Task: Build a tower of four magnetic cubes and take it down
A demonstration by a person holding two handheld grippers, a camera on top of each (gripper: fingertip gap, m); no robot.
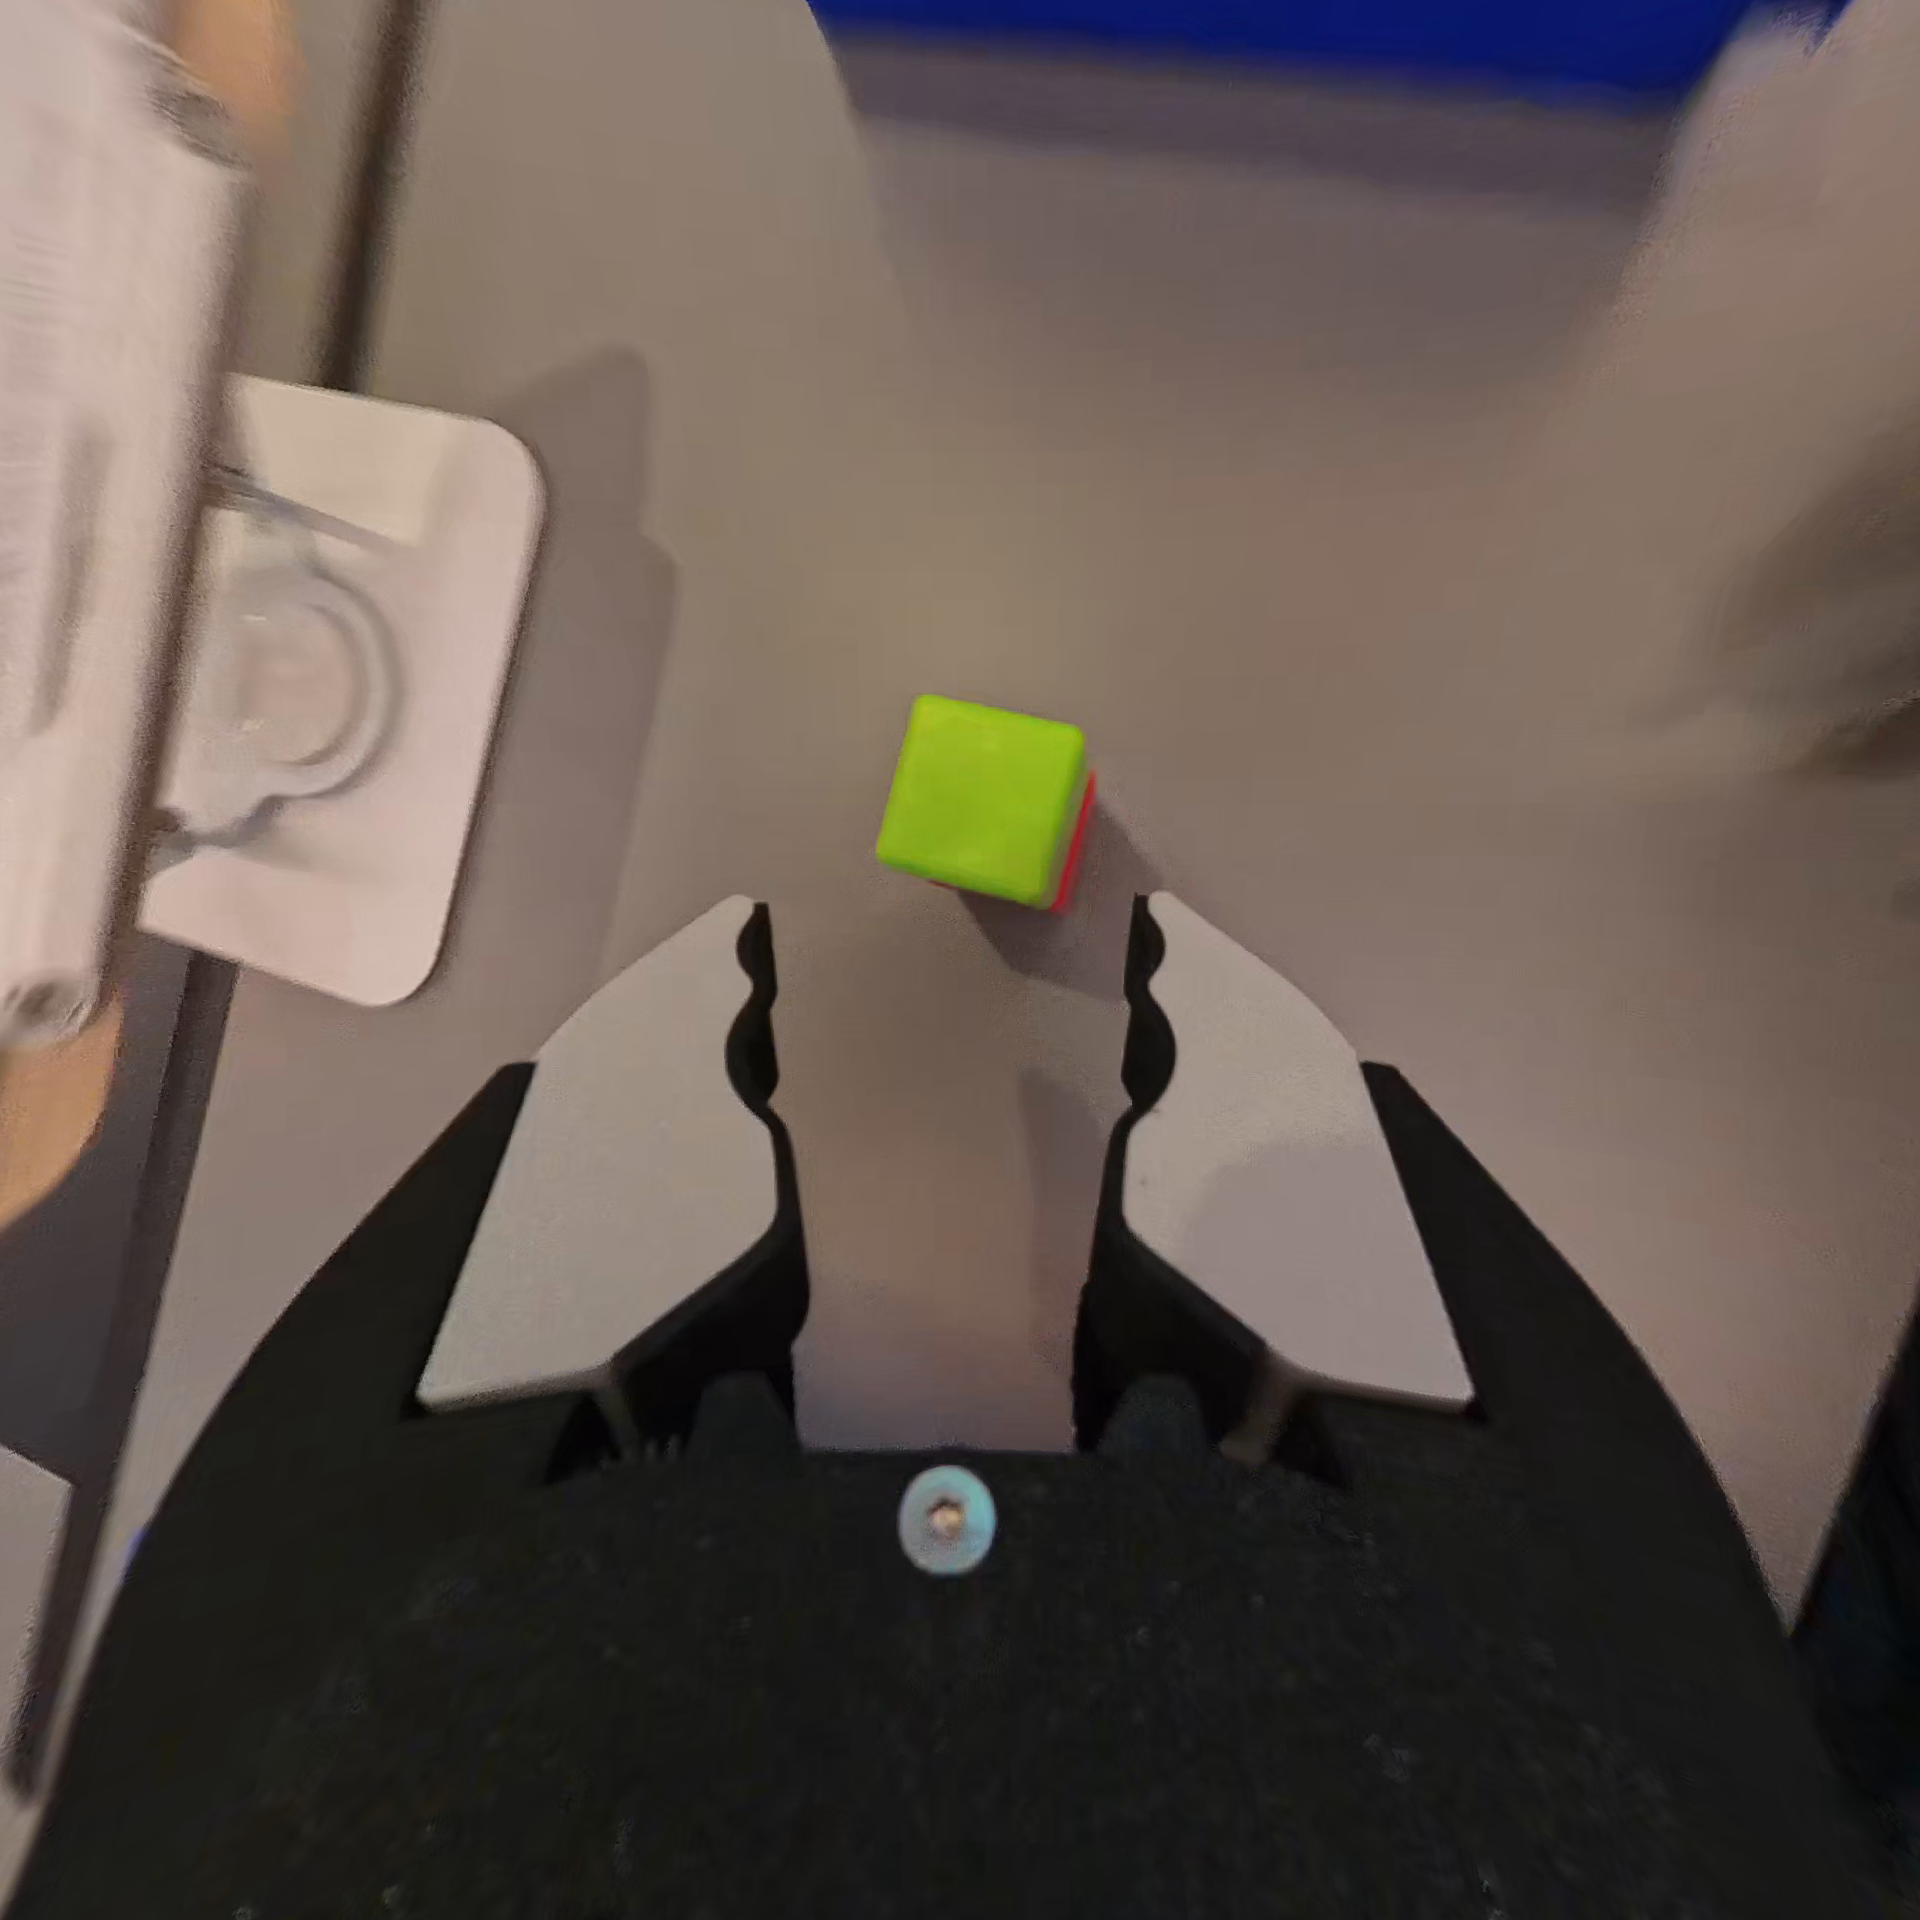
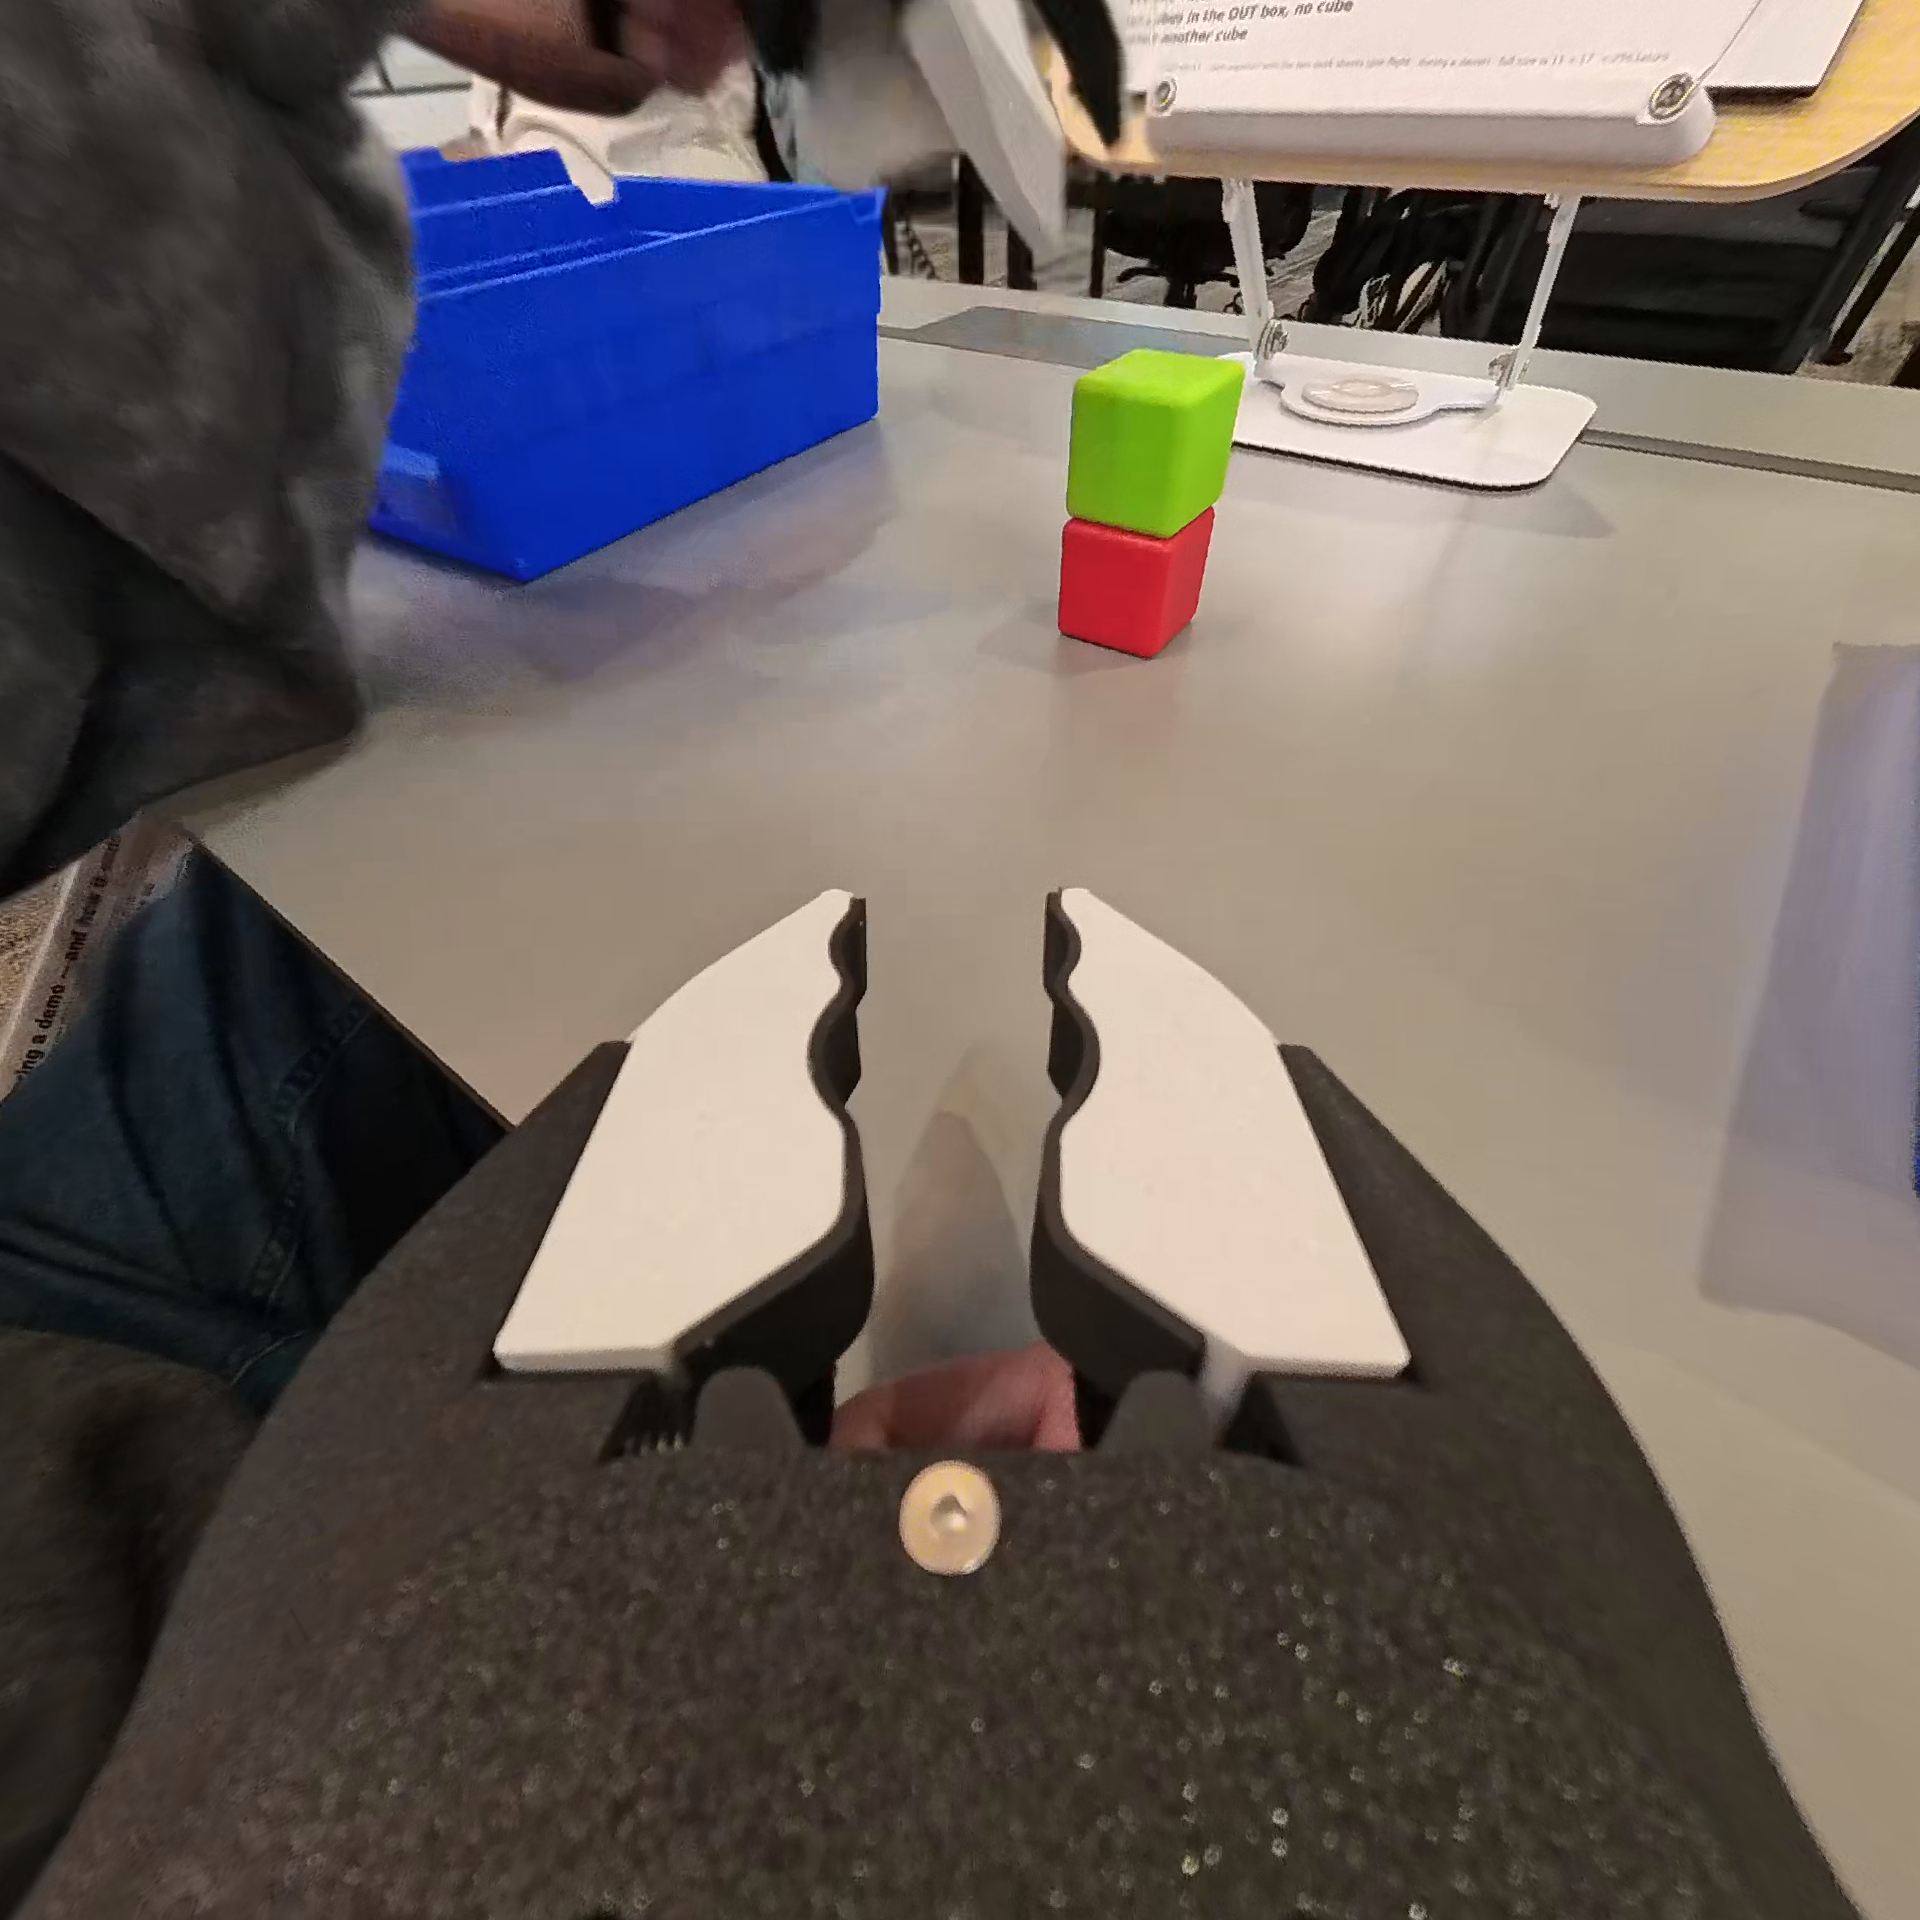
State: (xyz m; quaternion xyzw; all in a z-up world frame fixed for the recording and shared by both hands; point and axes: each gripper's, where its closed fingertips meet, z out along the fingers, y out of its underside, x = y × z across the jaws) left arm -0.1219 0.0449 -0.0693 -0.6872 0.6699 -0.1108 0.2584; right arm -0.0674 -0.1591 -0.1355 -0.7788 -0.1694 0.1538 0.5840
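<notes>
A green cube [image 2: 1151, 442] stands on a red cube [image 2: 1132, 585] as a two-cube stack on the grey table [image 2: 1351, 831]. In the left wrist view I look down on the stack: the green cube [image 1: 979, 798] fills the top and only a red sliver [image 1: 1075, 852] shows beneath. My left gripper [image 1: 951, 914] is open and empty, high above the stack, with the stack just beyond its fingertips. My right gripper [image 2: 954, 909] is open and empty, low over the table's near part, well short of the stack.
A blue bin [image 2: 634, 364] stands on the table left of the stack. A white stand base [image 2: 1434, 426] with a sign board above it sits behind the stack; it also shows in the left wrist view [image 1: 343, 686]. A person's grey sleeve [image 2: 177, 416] reaches over the left side.
</notes>
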